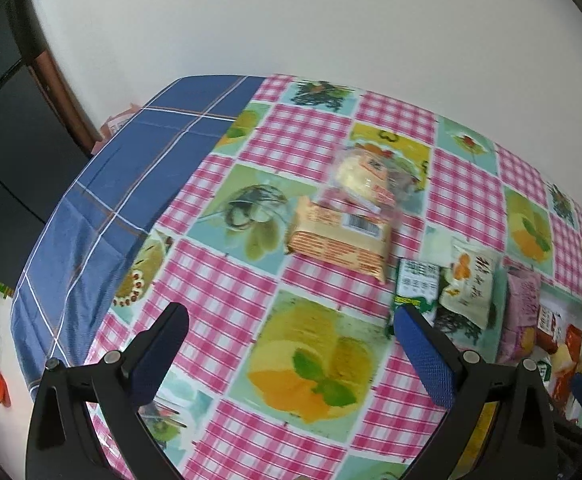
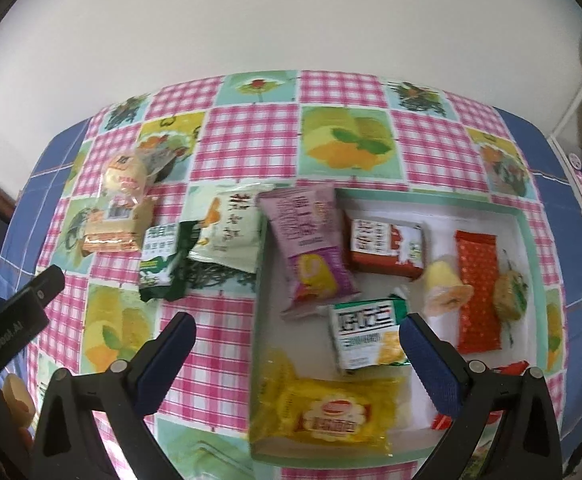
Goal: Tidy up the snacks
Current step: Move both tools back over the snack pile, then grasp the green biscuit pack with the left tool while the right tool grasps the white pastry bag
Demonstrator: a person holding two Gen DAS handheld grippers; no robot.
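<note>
Both grippers are spread wide with nothing in them: the left gripper hangs over bare tablecloth, the right gripper over the white tray. The tray has most snacks, like a yellow pack and a red bar. An orange wafer pack, a green packet and what looks like a clear-bagged bun (blurry) sit outside it.

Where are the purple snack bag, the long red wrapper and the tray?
purple snack bag (image 2: 306, 240), right wrist view, middle of the bag
long red wrapper (image 2: 478, 292), right wrist view, its centre
tray (image 2: 527, 240), right wrist view, right rim
</note>
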